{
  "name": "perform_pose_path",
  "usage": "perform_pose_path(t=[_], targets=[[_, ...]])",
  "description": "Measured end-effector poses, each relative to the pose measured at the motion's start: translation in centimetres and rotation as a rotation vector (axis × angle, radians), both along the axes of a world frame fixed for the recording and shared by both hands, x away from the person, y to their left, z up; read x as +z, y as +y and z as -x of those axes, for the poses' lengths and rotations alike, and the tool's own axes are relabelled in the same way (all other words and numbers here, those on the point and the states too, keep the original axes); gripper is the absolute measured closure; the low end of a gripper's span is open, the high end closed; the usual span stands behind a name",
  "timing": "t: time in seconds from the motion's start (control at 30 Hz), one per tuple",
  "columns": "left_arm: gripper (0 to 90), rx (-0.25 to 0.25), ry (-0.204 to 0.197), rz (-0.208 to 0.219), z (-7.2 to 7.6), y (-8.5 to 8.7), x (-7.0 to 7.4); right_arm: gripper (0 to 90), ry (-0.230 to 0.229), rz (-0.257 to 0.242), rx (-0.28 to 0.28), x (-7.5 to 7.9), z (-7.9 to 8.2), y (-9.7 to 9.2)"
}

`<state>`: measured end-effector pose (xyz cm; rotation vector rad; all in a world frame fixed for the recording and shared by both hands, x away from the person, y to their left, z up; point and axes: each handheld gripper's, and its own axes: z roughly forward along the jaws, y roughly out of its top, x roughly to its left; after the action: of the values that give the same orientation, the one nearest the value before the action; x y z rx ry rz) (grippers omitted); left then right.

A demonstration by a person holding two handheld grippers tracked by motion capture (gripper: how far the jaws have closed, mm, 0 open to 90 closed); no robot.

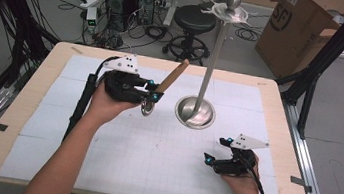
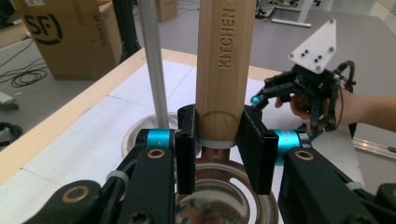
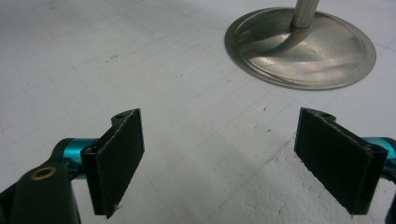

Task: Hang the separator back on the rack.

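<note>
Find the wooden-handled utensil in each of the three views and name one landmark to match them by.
High view: the wooden-handled utensil is left of centre, tilted, clamped in the left gripper.
Left gripper view: its handle rises up the middle between the black jaws.
Right gripper view: not in it.
Shared landmark: the metal stand's round base.

A: State the left tool (image 1: 152,96) condition.
B: Closed on a wooden-handled utensil (image 1: 165,85), handle angled up-right, metal end below, raised off the counter (image 1: 27,108).
A: Right tool (image 1: 217,151)?
B: Low near the counter, apart from the metal stand (image 1: 196,111).
</note>
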<state>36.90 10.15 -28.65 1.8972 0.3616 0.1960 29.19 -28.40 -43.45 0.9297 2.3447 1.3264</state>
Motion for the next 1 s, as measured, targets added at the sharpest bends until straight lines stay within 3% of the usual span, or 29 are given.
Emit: perform_pose_path(t=[0.43, 0.67, 1.0], targets=[[69.1, 0.069, 0.011, 0.055, -2.1, 0.5, 2.1, 15.1, 0.0, 0.0, 0.009, 0.0, 0.0, 0.1], [69.1, 0.081, 0.009, 0.094, -2.6, 0.5, 3.5, 15.1, -0.004, -0.003, 0.011, 0.0, 0.0, 0.0], [69.1, 0.078, -0.011, 0.09, -3.7, -0.3, 5.8, 15.1, -0.004, 0.002, 0.014, 0.0, 0.1, 0.1]])
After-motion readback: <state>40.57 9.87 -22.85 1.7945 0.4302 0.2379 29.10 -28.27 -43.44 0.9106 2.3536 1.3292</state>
